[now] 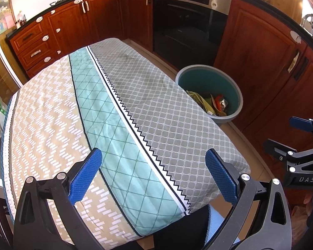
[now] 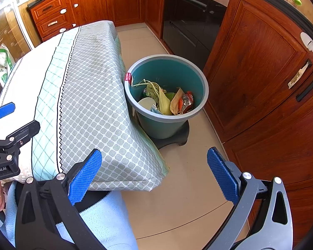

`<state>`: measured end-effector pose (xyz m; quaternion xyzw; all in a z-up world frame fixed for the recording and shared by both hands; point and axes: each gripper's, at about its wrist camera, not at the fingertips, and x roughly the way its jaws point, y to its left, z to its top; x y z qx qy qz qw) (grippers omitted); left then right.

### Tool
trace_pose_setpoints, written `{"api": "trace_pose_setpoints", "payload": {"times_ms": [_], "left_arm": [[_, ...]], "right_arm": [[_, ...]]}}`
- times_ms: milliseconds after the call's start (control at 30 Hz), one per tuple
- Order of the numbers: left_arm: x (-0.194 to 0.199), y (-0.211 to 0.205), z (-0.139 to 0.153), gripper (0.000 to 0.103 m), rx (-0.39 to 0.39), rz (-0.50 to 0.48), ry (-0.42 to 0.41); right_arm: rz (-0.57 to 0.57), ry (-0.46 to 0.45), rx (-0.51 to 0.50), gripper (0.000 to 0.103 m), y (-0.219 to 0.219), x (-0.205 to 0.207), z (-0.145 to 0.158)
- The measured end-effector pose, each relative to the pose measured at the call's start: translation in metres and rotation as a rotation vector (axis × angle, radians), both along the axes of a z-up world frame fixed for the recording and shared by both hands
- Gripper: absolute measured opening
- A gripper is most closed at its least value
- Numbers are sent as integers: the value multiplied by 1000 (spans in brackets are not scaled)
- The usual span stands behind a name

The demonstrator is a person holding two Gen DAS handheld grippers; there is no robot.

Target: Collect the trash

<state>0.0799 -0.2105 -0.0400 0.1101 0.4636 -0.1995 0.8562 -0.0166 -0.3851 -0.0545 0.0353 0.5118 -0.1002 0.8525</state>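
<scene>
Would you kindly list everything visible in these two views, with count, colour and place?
tablecloth: one, beige, teal and grey patterned bands, covering the table.
bin: one, teal with grey rim, on the floor beside the table, on a black base.
trash: mixed pile, green-yellow husks, a white cup, red wrappers, inside the bin.
red tag: one, on the bin's rim nearest the table.
cabinets: several, reddish-brown wood, along the walls.
oven: one, black and steel, built into the cabinets.
floor: beige tiles.
left gripper: one, black with blue pads, open above the tablecloth.
right gripper: one, black with blue pads, open above the floor.
</scene>
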Motion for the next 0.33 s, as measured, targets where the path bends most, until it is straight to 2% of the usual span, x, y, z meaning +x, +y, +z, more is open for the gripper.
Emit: {"api": "trace_pose_setpoints", "payload": {"times_ms": [333], "left_arm": [[0, 0, -2, 99, 7, 4, 6]], "right_arm": [[-7, -5, -7, 97, -1, 0, 3]]}}
